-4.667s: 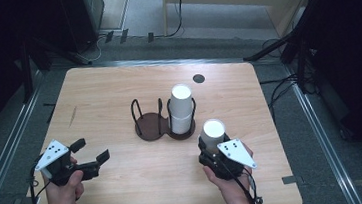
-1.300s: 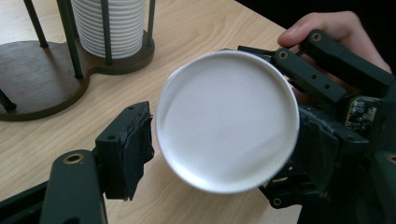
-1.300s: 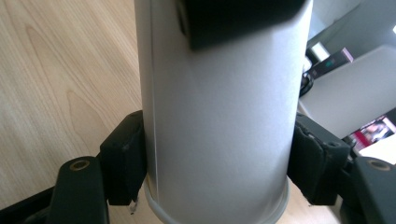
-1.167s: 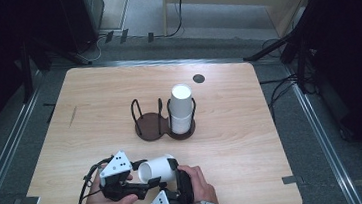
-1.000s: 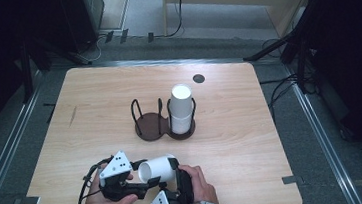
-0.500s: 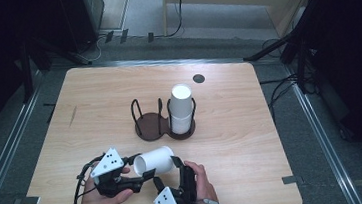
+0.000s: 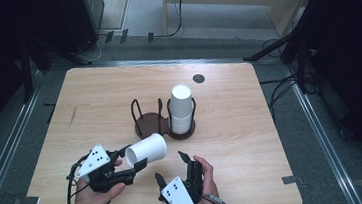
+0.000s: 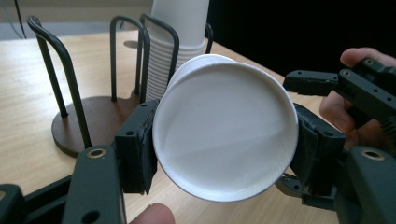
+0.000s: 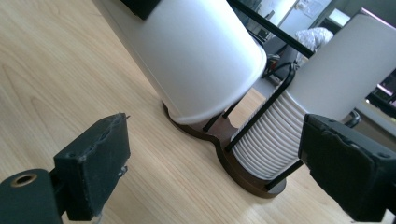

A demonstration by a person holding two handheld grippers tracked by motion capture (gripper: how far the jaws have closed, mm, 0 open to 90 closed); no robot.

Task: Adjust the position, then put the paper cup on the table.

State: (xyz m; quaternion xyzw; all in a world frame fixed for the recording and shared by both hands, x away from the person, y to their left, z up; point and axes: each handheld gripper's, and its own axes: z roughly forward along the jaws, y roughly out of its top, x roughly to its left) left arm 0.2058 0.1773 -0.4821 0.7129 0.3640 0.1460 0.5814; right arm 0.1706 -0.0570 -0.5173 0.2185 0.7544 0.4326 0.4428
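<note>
— Since the earlier frames, what has shifted?

— Both hands have changed places with the load. The white paper cup (image 7: 146,149), which the right gripper (image 7: 169,167) held upright at the lower right of the high view, now lies on its side in the left gripper (image 7: 130,162) at the lower left of centre. The right gripper's jaws have just been opening, and nothing sits between them now; they stand apart, empty, just right of the cup.

— And the left one?

— Clamped on the cup. In the left gripper view the pads press the cup's wall from both sides, with its open mouth (image 8: 225,135) facing the camera.

— What stands around it?

— Just beyond the cup, toward the middle of the high view, sits the dark cup holder (image 7: 149,125): a two-lobed brown base with black wire hoops. Its left bay is bare; its right bay carries a stack of white cups (image 7: 181,109), upright inside the hoops. In the right gripper view the held cup's closed end hangs over the near edge of that base, and the stack (image 9: 299,116) fills the right half of the frame.

— Anything in the way?

— The wire hoops (image 8: 126,56) rise between the held cup and the bare bay, and the right hand (image 7: 203,175) sits close beside the cup. Farther off, near the top right of the wooden table (image 7: 93,100), lies a small dark round spot (image 7: 198,78), well apart from everything else.
</note>
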